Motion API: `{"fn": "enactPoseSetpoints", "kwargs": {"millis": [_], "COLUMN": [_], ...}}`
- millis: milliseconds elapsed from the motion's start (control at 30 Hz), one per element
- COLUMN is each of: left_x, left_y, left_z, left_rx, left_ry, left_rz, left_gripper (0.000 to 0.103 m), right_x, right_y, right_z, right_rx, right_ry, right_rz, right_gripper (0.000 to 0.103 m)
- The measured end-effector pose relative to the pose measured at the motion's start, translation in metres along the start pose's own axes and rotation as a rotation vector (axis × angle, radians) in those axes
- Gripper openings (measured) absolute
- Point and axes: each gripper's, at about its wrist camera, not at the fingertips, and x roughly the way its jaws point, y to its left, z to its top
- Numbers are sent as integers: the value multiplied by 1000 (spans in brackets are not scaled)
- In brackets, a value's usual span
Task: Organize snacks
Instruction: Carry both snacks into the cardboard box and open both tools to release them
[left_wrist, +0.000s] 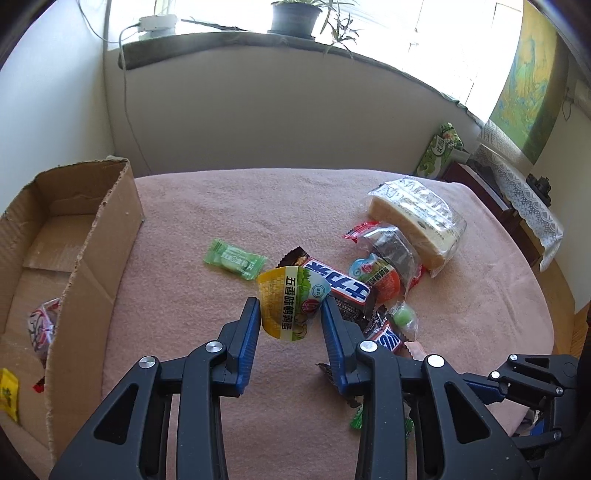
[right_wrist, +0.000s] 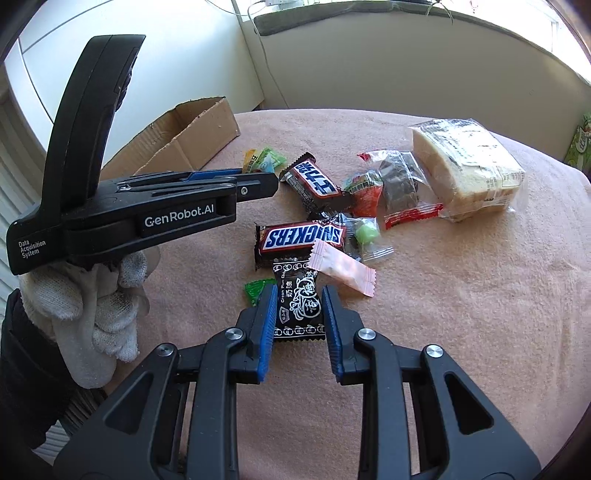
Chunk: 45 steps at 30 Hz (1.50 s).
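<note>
Your left gripper (left_wrist: 290, 314) is pinching a yellow-and-green quail egg pack (left_wrist: 291, 306), a glossy cup-shaped pouch w/ a rounded bottom, and it's up off the pink cloth (left_wrist: 207, 192). The blue ribbed fingers touch both its sides, so it's clamped, not loose. Your right gripper (right_wrist: 299, 314) sits low w/ a black plum candy (right_wrist: 300, 310) between the fingers, a flat crinkly wrapper w/ zigzag ends lying on the cloth. Can't tell if the pads are actually squeezing it or just straddling.

The cloth is fuzzy, towel-like, draped over a rounded table.

Count of the loose pile, right cam:
- 2 chocolate bars, shiny brown wrappers: one (right_wrist: 303, 238) reading SNICKERS, one (right_wrist: 314, 181) w/ Chinese text
- 1 pale pink candy (right_wrist: 341, 271), matte pillow pack, touching the plum candy's top corner
- 1 clear wrapper w/ a round green candy (right_wrist: 365, 234)
- 1 orange-and-green quail egg pack (right_wrist: 365, 192)
- 1 clear pack w/ red ends and dark stuff inside (right_wrist: 400, 184)
- 1 bagged bread (right_wrist: 469, 173), thick soft slices in clear printed plastic, far right
- a green wrapper (right_wrist: 255, 288) peeking by your right gripper's left finger

Left cam also shows 1 green wrapped candy (left_wrist: 235, 259) alone betw. the pile and the box.

The cardboard box (left_wrist: 96, 258), rough torn edges, sits at the left edge. Inside: a red-and-white pack (left_wrist: 42, 325) and a yellow packet (left_wrist: 9, 393); rest is hidden by the wall.
</note>
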Motion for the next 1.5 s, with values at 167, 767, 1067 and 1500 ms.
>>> {"fn": "enactPoseSetpoints", "kwargs": {"millis": [167, 767, 1067, 1500], "left_x": [-25, -84, -104, -107], "left_y": [9, 115, 155, 179], "left_z": [6, 13, 3, -6], "left_rx": [-21, -259, -338, -376], "left_ry": [-71, -220, -259, -242], "left_rz": [4, 69, 152, 248], "left_gripper": [32, 32, 32, 33], "right_x": [-9, -6, 16, 50], "right_y": [13, 83, 128, 185], "right_z": [11, 56, 69, 83], "right_rx": [-25, -147, -207, -297], "right_ry": [-31, -93, -90, -56], "right_rz": [9, 105, 177, 246], "right_gripper": [26, 26, 26, 26]}}
